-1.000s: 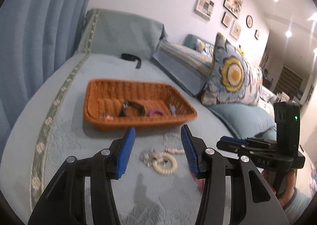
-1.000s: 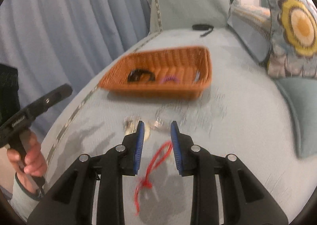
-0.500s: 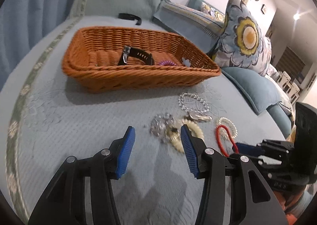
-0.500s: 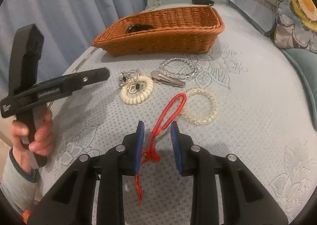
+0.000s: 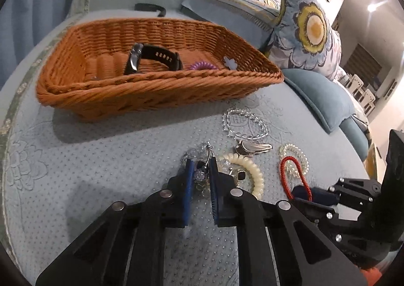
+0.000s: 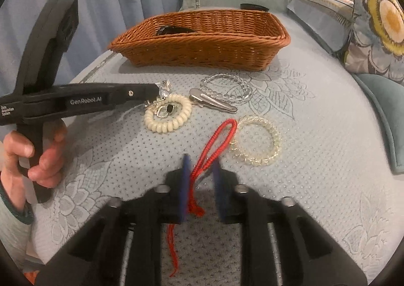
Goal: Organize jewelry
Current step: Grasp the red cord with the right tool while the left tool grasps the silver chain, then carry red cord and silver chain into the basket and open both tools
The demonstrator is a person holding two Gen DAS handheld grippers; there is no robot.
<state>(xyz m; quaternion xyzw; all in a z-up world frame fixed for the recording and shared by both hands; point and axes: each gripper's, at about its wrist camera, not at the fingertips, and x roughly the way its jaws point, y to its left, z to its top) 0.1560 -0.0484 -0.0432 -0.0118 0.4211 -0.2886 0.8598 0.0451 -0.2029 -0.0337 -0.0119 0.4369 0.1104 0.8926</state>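
Both grippers had narrowed since a half-second earlier: the left gripper point(image 5: 200, 172) pinched around a crystal earring cluster point(image 5: 199, 173), the right gripper point(image 6: 200, 180) straddling the red cord point(image 6: 214, 144), not clamped. The wicker basket point(image 5: 151, 89) stood beyond.

The left tongs point(image 6: 154, 90) carry white lettering "GenRobot.AI" on their black side; smaller print there is unreadable.

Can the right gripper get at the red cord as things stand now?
Probably yes: the red cord lies between the jaws of the right gripper, which stand open around it. Nothing lies over it; the clear coil bracelet lies beside it.
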